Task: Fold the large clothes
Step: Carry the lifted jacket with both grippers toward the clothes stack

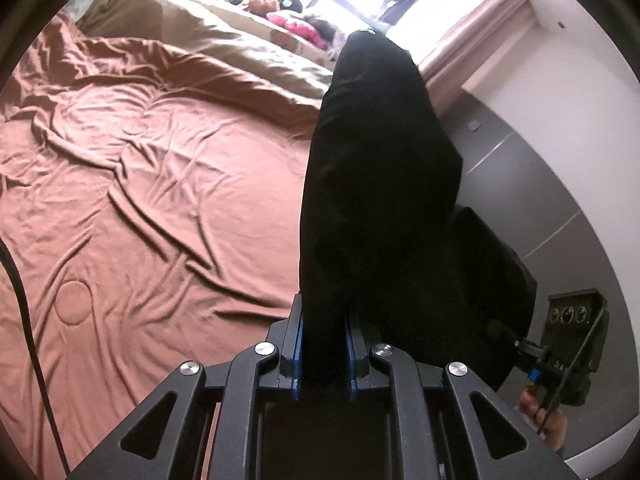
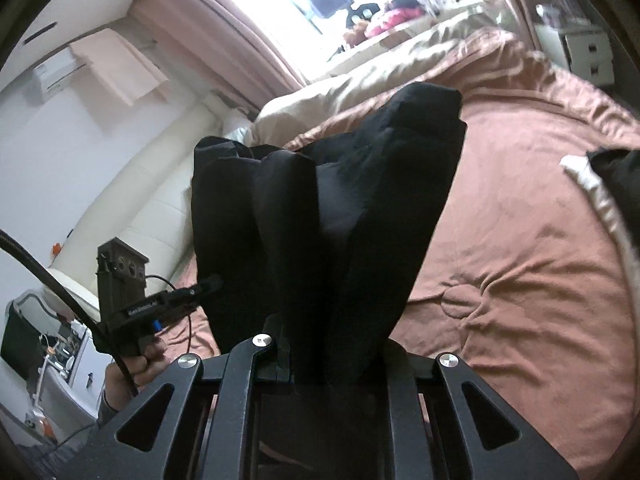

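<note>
A large black garment [image 1: 376,168] hangs bunched between both grippers, lifted above a bed with a rust-brown cover [image 1: 140,184]. My left gripper [image 1: 324,320] is shut on one edge of it, blue pads pressed on the cloth. My right gripper [image 2: 328,344] is shut on another bunched edge of the black garment [image 2: 332,208]; its fingertips are hidden by the folds. The right gripper also shows in the left wrist view [image 1: 532,354], and the left gripper shows in the right wrist view [image 2: 160,304], each gripping the cloth.
A beige duvet [image 1: 224,40] and stuffed toys [image 1: 288,20] lie at the bed's far end under a bright window. Another dark-and-white garment [image 2: 608,184] lies at the bed's right edge. A cream padded headboard [image 2: 132,208] and wall stand left.
</note>
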`<state>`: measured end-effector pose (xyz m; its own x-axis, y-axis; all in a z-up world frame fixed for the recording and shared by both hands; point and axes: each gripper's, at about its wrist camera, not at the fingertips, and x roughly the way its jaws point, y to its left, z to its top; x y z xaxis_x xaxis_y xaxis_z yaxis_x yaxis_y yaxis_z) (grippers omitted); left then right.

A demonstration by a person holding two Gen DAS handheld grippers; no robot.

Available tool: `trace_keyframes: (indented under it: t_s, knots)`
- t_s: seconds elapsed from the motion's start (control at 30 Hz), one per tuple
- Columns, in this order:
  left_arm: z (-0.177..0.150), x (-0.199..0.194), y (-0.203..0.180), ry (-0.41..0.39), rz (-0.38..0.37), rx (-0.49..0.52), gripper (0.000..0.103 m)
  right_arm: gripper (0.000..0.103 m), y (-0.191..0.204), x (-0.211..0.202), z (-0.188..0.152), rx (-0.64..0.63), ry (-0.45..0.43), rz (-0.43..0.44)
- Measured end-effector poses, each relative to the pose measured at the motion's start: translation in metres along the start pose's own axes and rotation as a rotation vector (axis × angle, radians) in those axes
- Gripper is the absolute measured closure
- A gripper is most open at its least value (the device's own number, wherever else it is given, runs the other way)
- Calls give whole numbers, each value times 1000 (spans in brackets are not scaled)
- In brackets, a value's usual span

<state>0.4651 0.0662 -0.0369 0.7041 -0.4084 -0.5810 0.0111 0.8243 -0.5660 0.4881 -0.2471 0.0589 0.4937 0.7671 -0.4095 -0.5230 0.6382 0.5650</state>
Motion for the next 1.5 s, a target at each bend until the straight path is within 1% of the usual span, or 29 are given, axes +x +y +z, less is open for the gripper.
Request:
trace_keyframes:
  t_s: [0.07,0.13,0.17,0.33,0.5,0.6,0.73,0.87,0.93,1.07,1.2,1.33,1.5]
  knots:
    - [-4,-9,-17,-16,-22,0,87,92,7,-11,-1,-13,-27,-9]
    - [-9,-15,-30,-25,-40,1,87,92,11,-34,-5,-31,-50,-22]
    - [-11,-19,-39,-27,-49,6,87,92,7,-49,-7,-33,-59,-27]
    - [-21,-35,-82,-29,-105,20,87,92,19,-99,-16,-10,-104,-65]
    - [-28,-49,-130,-47,-146,75,87,92,42,-147,-28,-50,-176,-104]
    - [-34,-50,-159,-43,-168,104,87,92,40,-175,-43,-55,-203,-117]
    - [-42,-46,-198,-39,-195,119,87,92,33,-216,-53,-74,-231,-144]
    - [-52,-32,-245,-33,-205,158,87,92,23,-252,-60,-93,-251,-184]
    - [-57,-24,-264,-26,-218,158,87,92,15,-266,-60,-91,-256,-208]
    - [-67,5,-298,14,-237,162,87,92,5,-297,-68,-86,-267,-261]
    - [-76,32,-331,50,-253,175,87,92,-2,-318,-70,-81,-282,-307]
    - [-79,57,-359,92,-283,181,87,92,3,-331,-68,-81,-288,-342]
    - [-79,86,-382,142,-292,167,87,92,4,-324,-58,-55,-288,-375]
